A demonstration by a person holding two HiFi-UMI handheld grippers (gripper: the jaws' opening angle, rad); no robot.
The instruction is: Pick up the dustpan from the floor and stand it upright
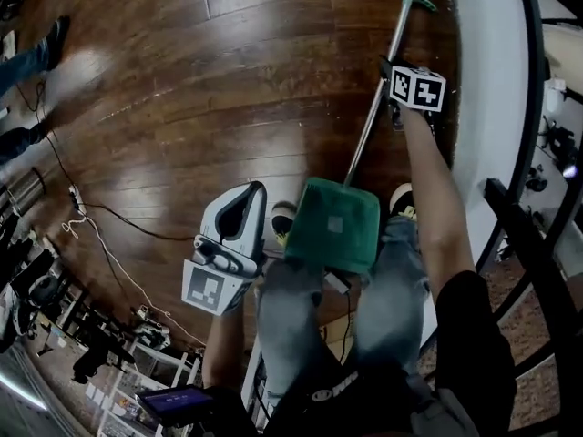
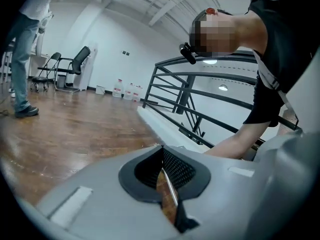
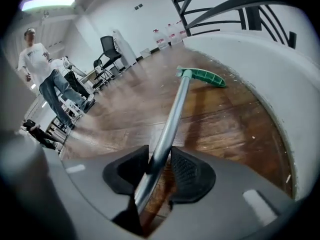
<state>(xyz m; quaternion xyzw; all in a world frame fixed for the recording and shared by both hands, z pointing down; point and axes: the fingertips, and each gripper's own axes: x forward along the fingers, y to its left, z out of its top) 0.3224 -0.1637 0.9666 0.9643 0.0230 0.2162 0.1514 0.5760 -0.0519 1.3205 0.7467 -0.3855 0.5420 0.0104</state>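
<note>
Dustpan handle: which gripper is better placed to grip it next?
Right. The handle stands between the right gripper's open jaws; the left gripper is beside the green pan, jaws together.

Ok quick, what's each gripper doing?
Left gripper: jaws closed, empty.
Right gripper: jaws open around the handle, not squeezing it.

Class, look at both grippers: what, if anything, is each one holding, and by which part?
Nothing is gripped yet. The right gripper has the dustpan's metal handle between its open jaws, partway along the shaft. The left gripper is empty.
</note>
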